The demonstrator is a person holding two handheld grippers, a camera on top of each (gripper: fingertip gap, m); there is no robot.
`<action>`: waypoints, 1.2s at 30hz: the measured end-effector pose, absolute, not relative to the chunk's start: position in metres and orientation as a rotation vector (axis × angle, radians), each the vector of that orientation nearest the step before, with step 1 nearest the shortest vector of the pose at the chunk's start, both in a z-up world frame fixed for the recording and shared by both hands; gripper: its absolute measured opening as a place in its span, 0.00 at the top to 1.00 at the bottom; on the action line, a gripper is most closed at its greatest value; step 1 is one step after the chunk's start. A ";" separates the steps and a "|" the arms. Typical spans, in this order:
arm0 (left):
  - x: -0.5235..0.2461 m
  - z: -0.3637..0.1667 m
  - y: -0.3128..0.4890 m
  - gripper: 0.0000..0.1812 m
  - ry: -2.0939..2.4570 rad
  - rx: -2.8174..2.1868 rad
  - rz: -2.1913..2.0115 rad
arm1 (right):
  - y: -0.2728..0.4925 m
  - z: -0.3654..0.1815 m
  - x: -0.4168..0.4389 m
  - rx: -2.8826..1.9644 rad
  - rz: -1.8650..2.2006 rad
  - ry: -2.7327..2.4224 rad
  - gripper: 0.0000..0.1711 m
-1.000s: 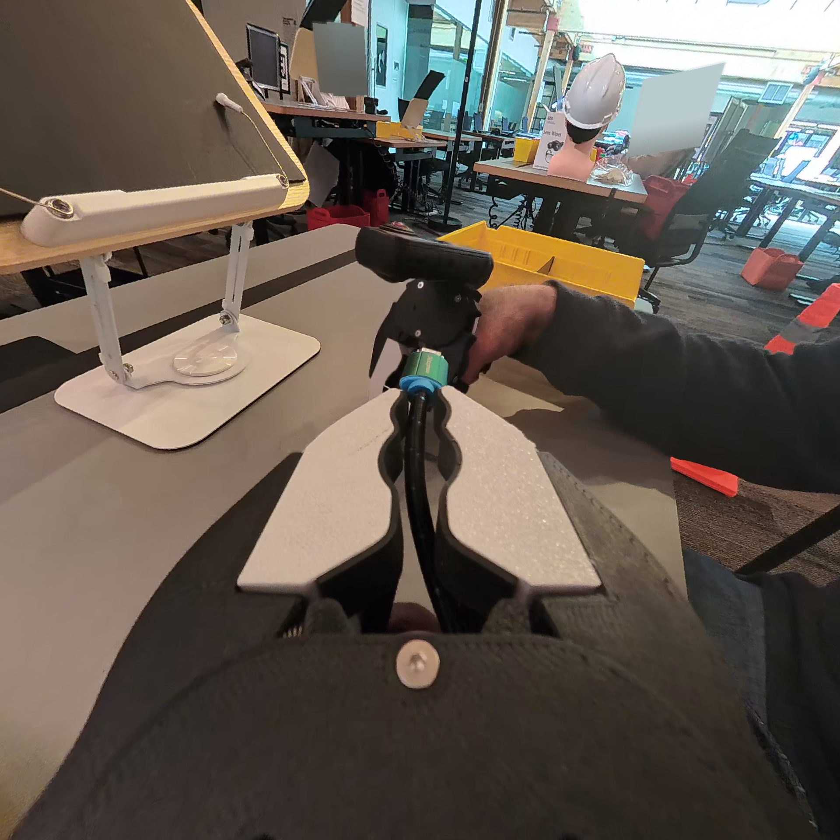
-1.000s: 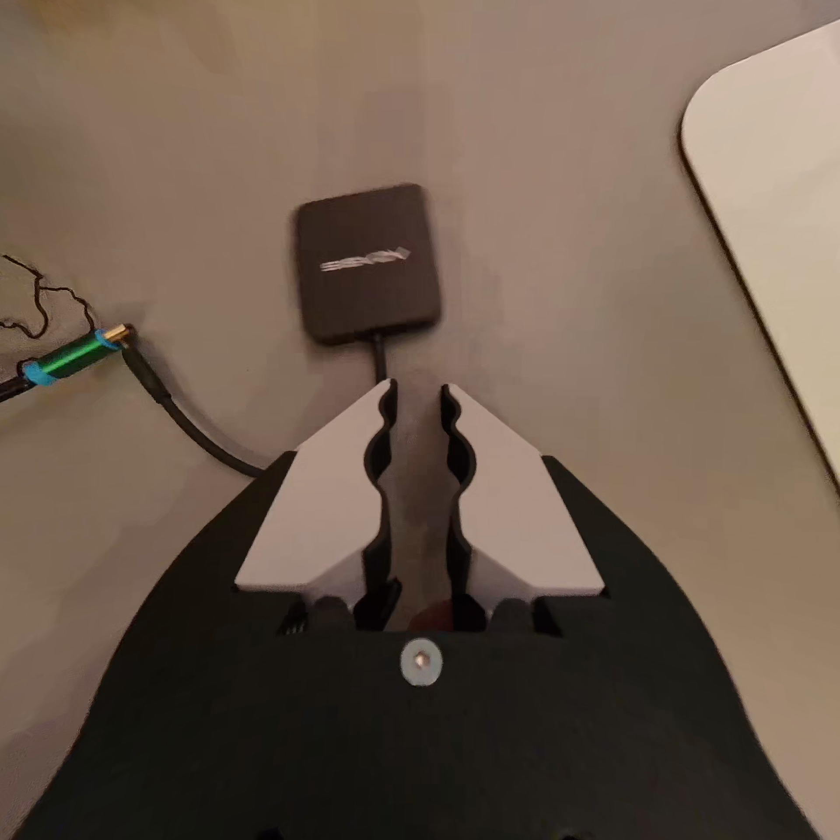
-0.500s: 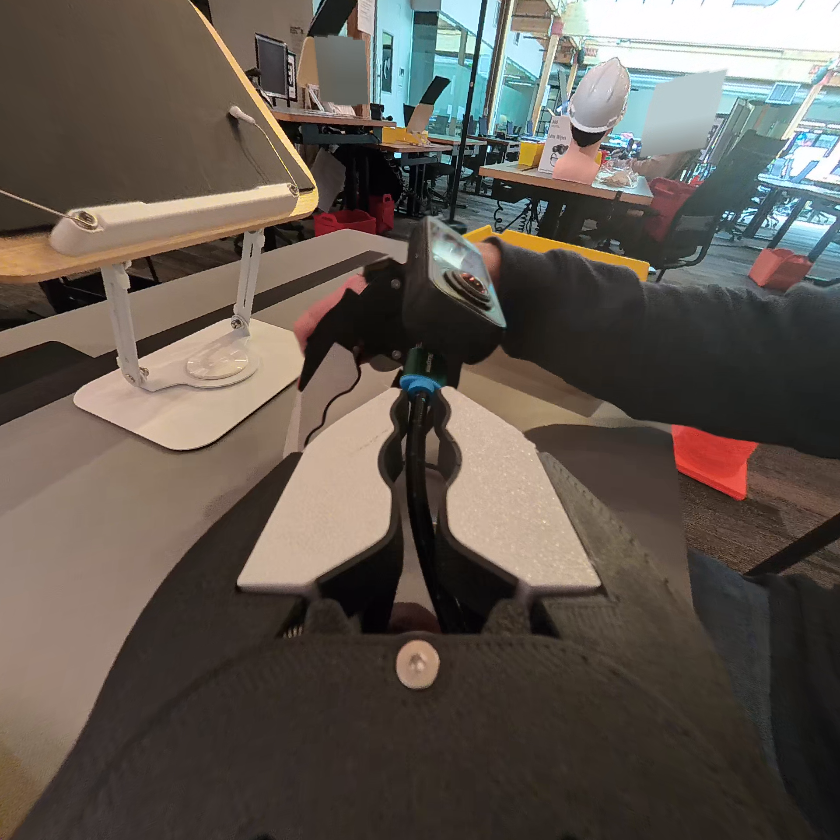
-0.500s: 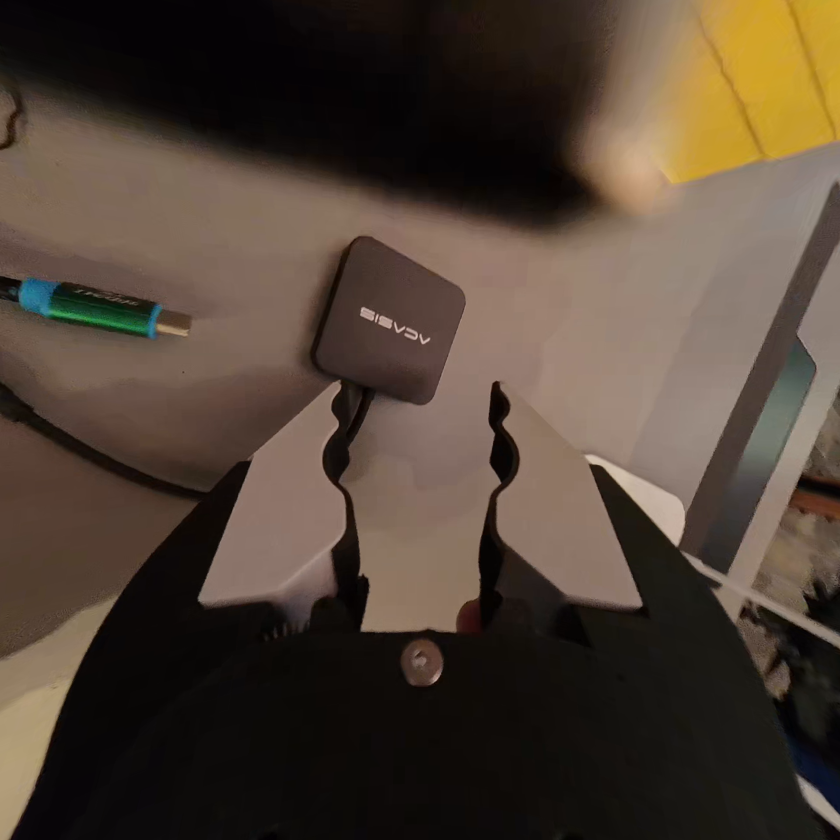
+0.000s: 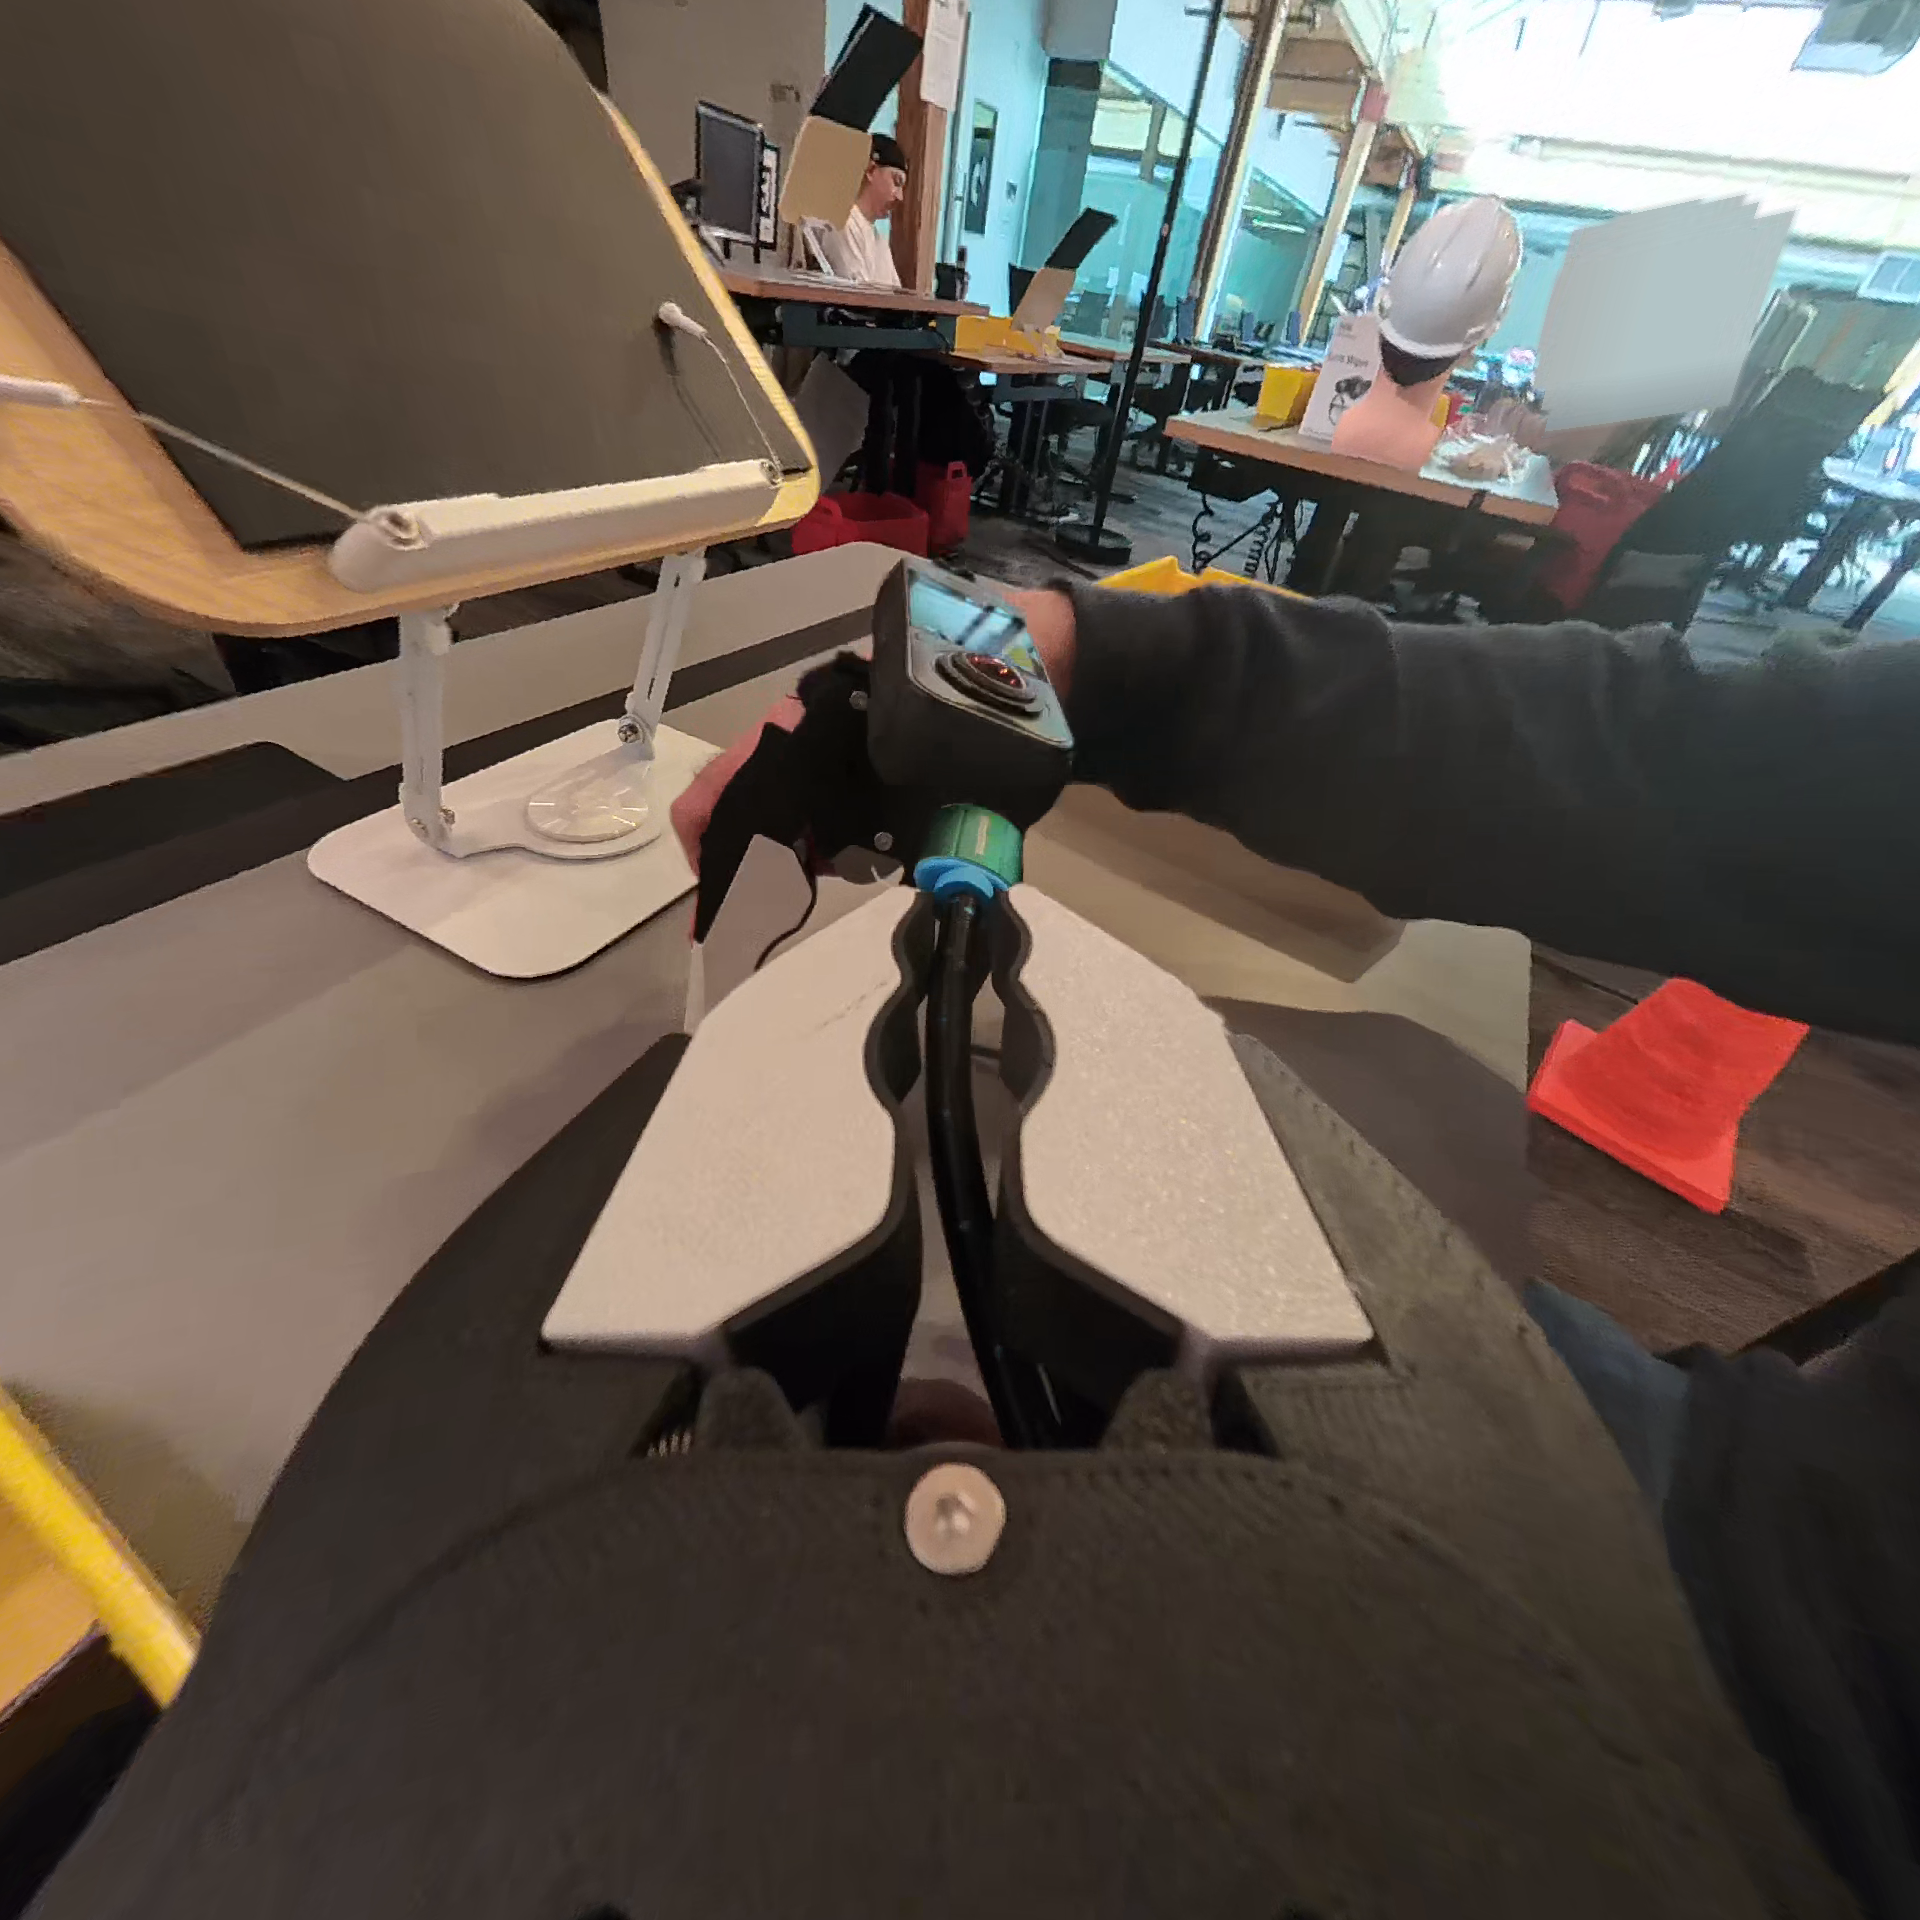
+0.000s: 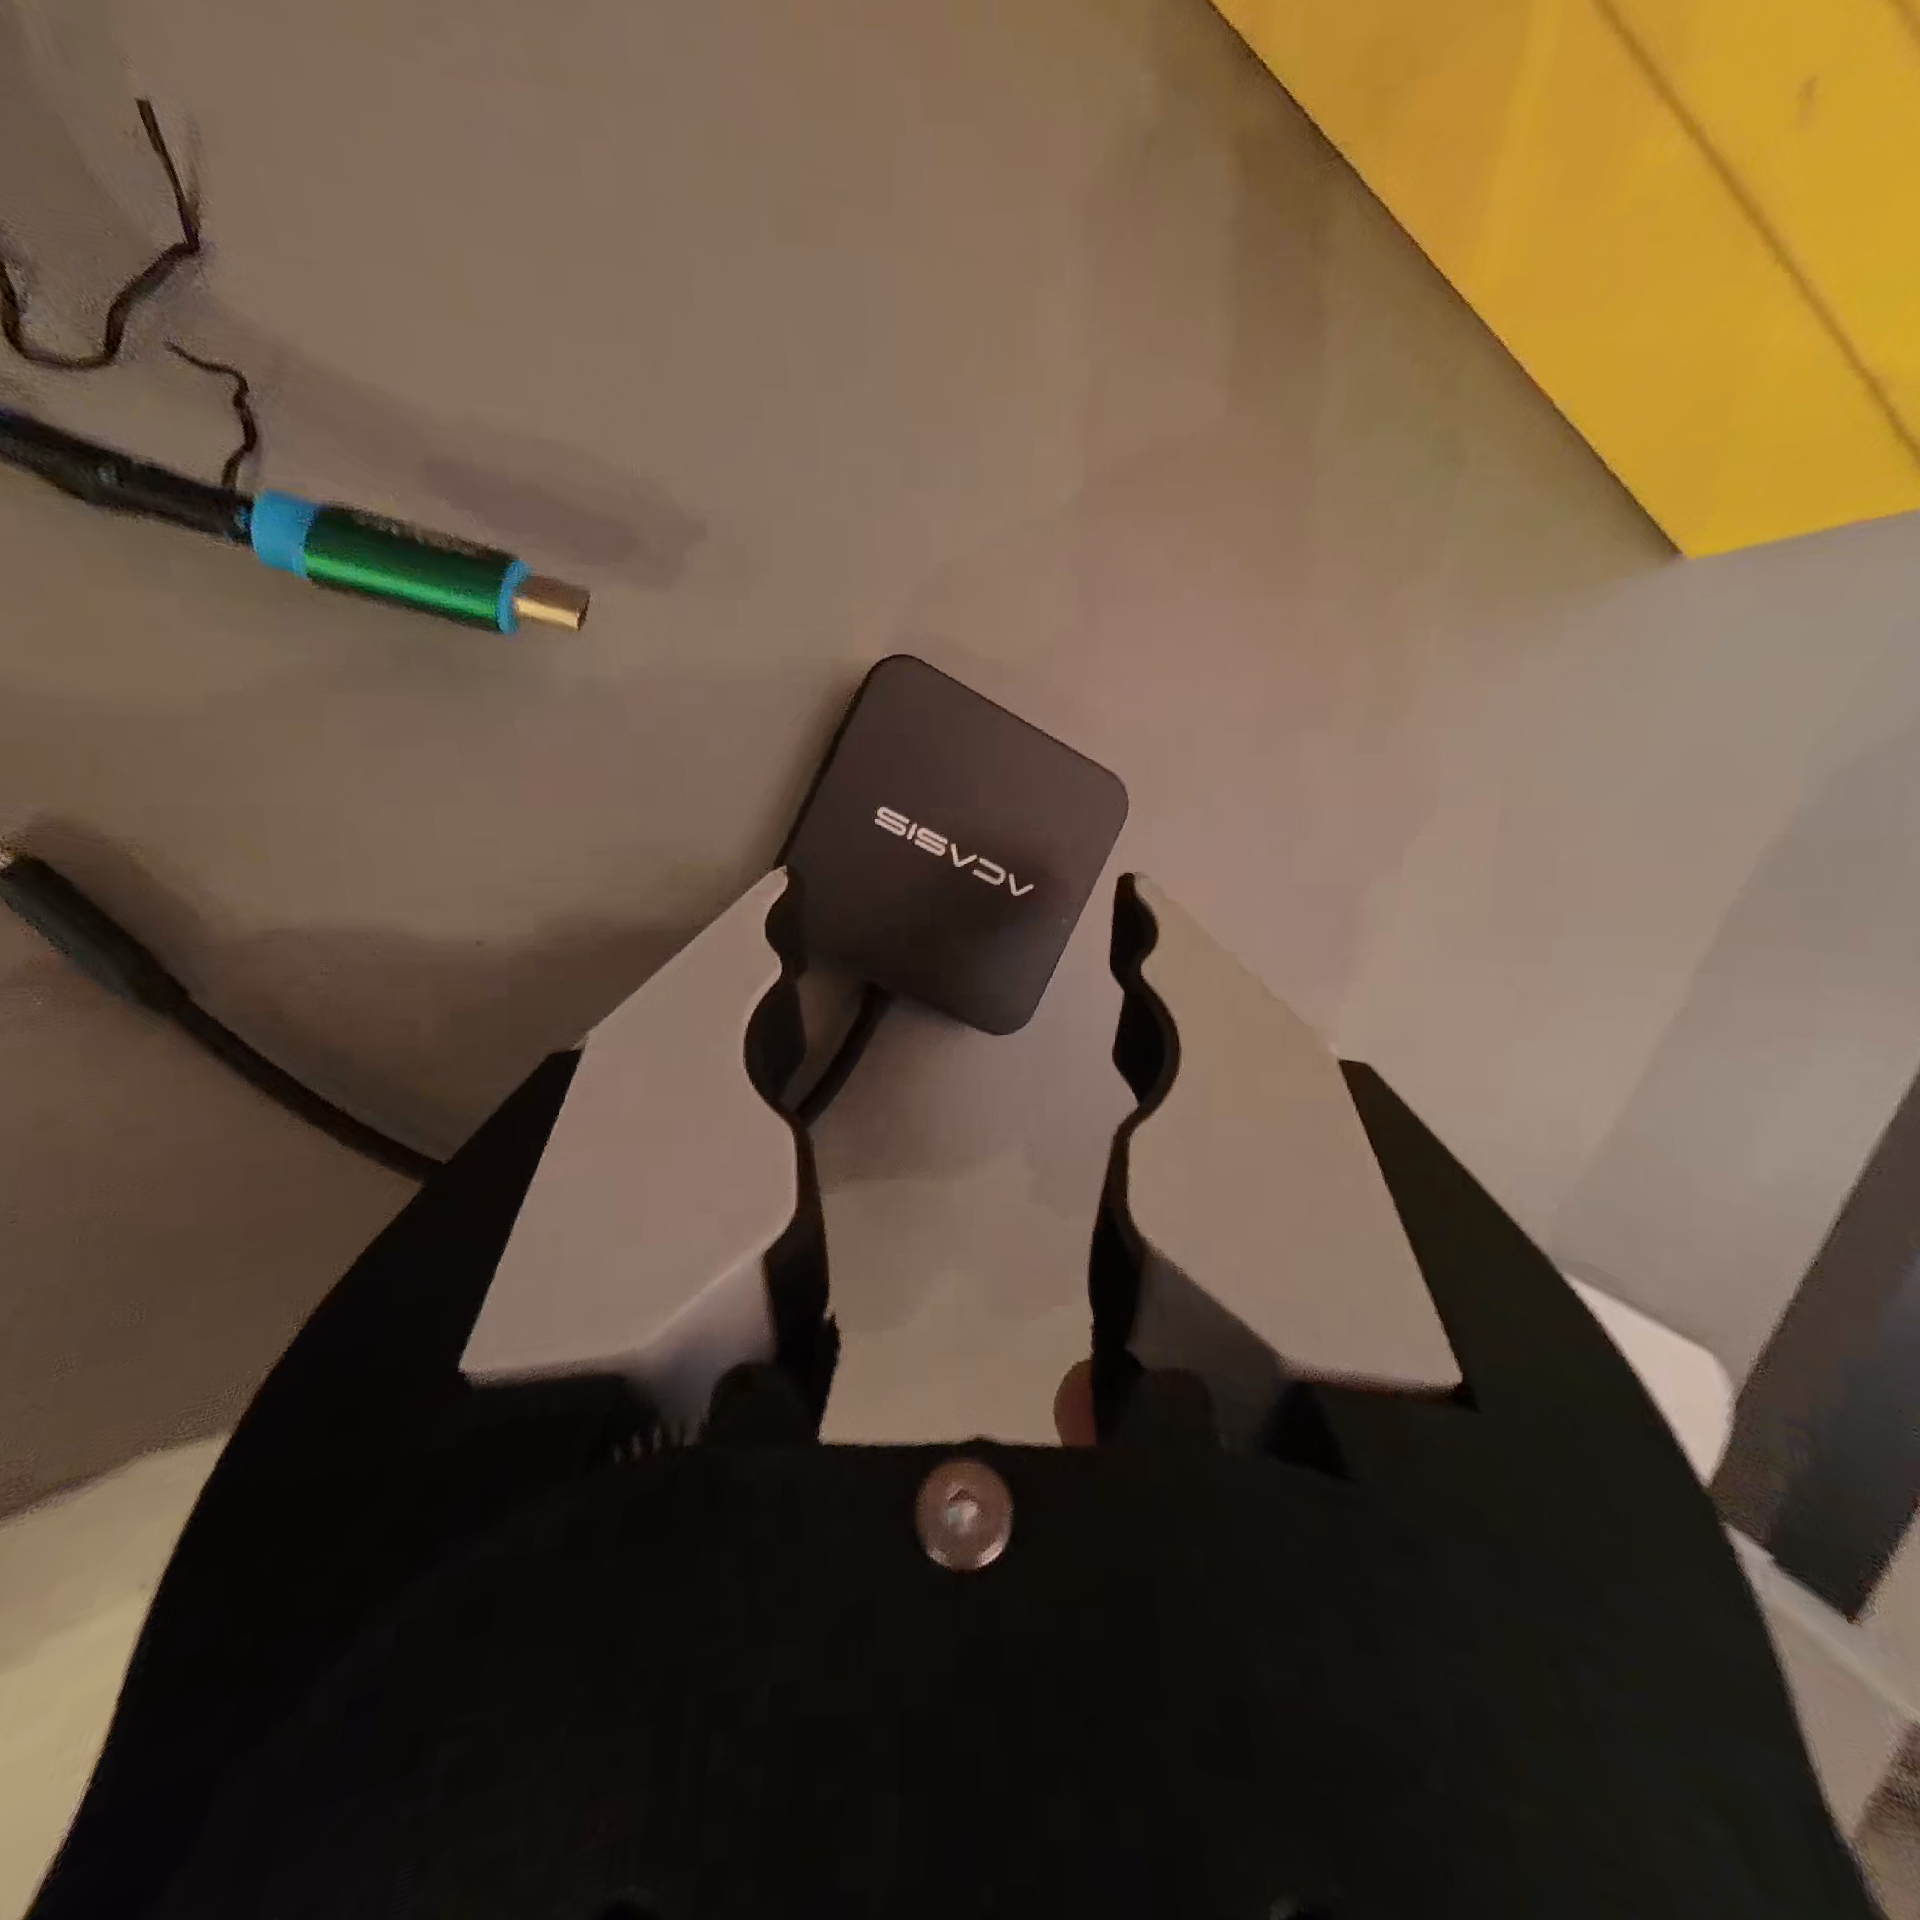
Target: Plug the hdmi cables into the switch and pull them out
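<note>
Grey table, carrying black square HDMI switch with loose green HDMI plug well apart. Right hand-held gripper swung round and lowered, now spread wide astride switch's near edge: grasp imminent. Left hand-held gripper still clamping second cable behind green plug, unplugged.

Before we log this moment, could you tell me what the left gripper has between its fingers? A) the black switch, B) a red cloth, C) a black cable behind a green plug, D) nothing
C: the left gripper is shut on the black cable, just behind its green plug.
</note>
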State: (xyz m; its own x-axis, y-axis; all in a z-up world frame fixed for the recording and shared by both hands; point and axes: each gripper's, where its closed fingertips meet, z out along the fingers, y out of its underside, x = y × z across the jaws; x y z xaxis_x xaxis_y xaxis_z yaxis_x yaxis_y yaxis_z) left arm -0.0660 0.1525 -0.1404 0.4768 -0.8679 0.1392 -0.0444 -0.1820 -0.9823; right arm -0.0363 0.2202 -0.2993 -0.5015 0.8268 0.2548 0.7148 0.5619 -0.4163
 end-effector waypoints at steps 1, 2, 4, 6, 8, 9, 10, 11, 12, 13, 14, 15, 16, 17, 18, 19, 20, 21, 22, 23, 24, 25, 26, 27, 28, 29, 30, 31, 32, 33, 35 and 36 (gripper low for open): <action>-0.068 -0.139 0.153 0.95 0.798 -1.595 -0.901 | 0.221 -0.300 -0.035 -1.286 0.379 -2.353 0.67; -0.070 -0.135 0.152 0.95 0.796 -1.586 -0.889 | 0.222 -0.301 -0.033 -1.327 0.394 -2.331 0.68; -0.072 -0.125 0.150 0.95 0.786 -1.558 -0.886 | 0.223 -0.302 -0.029 -1.412 0.422 -2.271 0.74; -0.074 -0.117 0.149 0.95 0.783 -1.538 -0.875 | 0.231 -0.304 -0.024 -1.545 0.418 -2.159 0.87; -0.076 -0.114 0.150 0.95 0.777 -1.530 -0.870 | 0.255 -0.305 -0.010 -1.701 0.286 -1.984 0.94; -0.078 -0.113 0.151 0.95 0.771 -1.530 -0.867 | 0.273 -0.306 0.003 -1.792 0.168 -1.882 1.00; -0.079 -0.113 0.151 0.95 0.766 -1.530 -0.866 | 0.286 -0.306 0.017 -1.869 0.082 -1.790 1.00; -0.080 -0.112 0.152 0.95 0.760 -1.530 -0.866 | 0.292 -0.306 0.030 -1.957 0.049 -1.705 1.00; -0.080 -0.112 0.152 0.95 0.756 -1.529 -0.865 | 0.293 -0.306 0.041 -2.041 0.049 -1.639 1.00; -0.081 -0.111 0.153 0.95 0.755 -1.529 -0.862 | 0.290 -0.305 0.048 -2.082 0.060 -1.614 0.93; -0.080 -0.111 0.152 0.95 0.755 -1.527 -0.860 | 0.284 -0.301 0.052 -2.100 0.089 -1.612 0.77; -0.080 -0.110 0.152 0.95 0.758 -1.524 -0.861 | 0.280 -0.297 0.059 -2.121 0.099 -1.593 0.74; -0.079 -0.109 0.151 0.95 0.761 -1.521 -0.860 | 0.282 -0.293 0.071 -2.141 0.062 -1.551 0.76; -0.079 -0.108 0.150 0.95 0.763 -1.519 -0.858 | 0.284 -0.291 0.083 -2.163 0.021 -1.508 0.77; -0.079 -0.107 0.150 0.95 0.764 -1.515 -0.859 | 0.283 -0.295 0.095 -2.203 0.012 -1.481 0.76; -0.079 -0.105 0.150 0.95 0.763 -1.511 -0.861 | 0.276 -0.303 0.106 -2.258 0.023 -1.479 0.75; -0.079 -0.104 0.150 0.95 0.763 -1.508 -0.860 | 0.268 -0.312 0.116 -2.313 0.033 -1.489 0.77; -0.080 -0.102 0.149 0.95 0.763 -1.505 -0.859 | 0.260 -0.315 0.119 -2.342 0.076 -1.484 0.83; -0.080 -0.101 0.149 0.95 0.764 -1.503 -0.860 | 0.250 -0.317 0.116 -2.360 0.147 -1.483 0.86; -0.081 -0.100 0.149 0.95 0.764 -1.500 -0.860 | 0.239 -0.318 0.111 -2.370 0.201 -1.499 0.87; -0.081 -0.099 0.148 0.95 0.765 -1.498 -0.859 | 0.230 -0.318 0.103 -2.365 0.241 -1.508 0.85; -0.080 -0.099 0.148 0.95 0.768 -1.497 -0.859 | 0.220 -0.318 0.092 -2.356 0.300 -1.517 0.83; -0.080 -0.099 0.148 0.95 0.769 -1.496 -0.860 | 0.207 -0.317 0.077 -2.342 0.402 -1.542 0.83; -0.080 -0.098 0.148 0.95 0.769 -1.496 -0.859 | 0.194 -0.315 0.063 -2.325 0.505 -1.563 0.81; -0.080 -0.098 0.148 0.95 0.770 -1.495 -0.858 | 0.189 -0.312 0.053 -2.300 0.558 -1.568 0.76; -0.080 -0.097 0.147 0.95 0.771 -1.494 -0.857 | 0.188 -0.308 0.046 -2.263 0.574 -1.580 0.76; -0.080 -0.096 0.147 0.95 0.772 -1.491 -0.857 | 0.190 -0.302 0.042 -2.201 0.569 -1.615 0.73; -0.080 -0.095 0.146 0.95 0.773 -1.488 -0.857 | 0.195 -0.296 0.038 -2.105 0.532 -1.671 0.71; -0.081 -0.093 0.145 0.95 0.774 -1.485 -0.857 | 0.203 -0.290 0.035 -1.987 0.453 -1.749 0.67; -0.081 -0.092 0.145 0.95 0.775 -1.481 -0.858 | 0.213 -0.286 0.034 -1.863 0.343 -1.837 0.61; -0.081 -0.090 0.145 0.95 0.777 -1.477 -0.856 | 0.238 -0.281 0.024 -1.605 0.143 -1.995 0.57; -0.082 -0.089 0.145 0.95 0.777 -1.475 -0.857 | 0.246 -0.281 0.014 -1.486 0.105 -2.069 0.57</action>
State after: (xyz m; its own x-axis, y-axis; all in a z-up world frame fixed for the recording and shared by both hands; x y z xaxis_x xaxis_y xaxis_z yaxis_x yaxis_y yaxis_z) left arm -0.0816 0.1451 -0.0893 0.5053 -0.8599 0.0722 0.0126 -0.0763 -0.9970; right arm 0.0143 0.2460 -0.2812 -0.2079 0.8883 0.4096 0.8424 0.3754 -0.3865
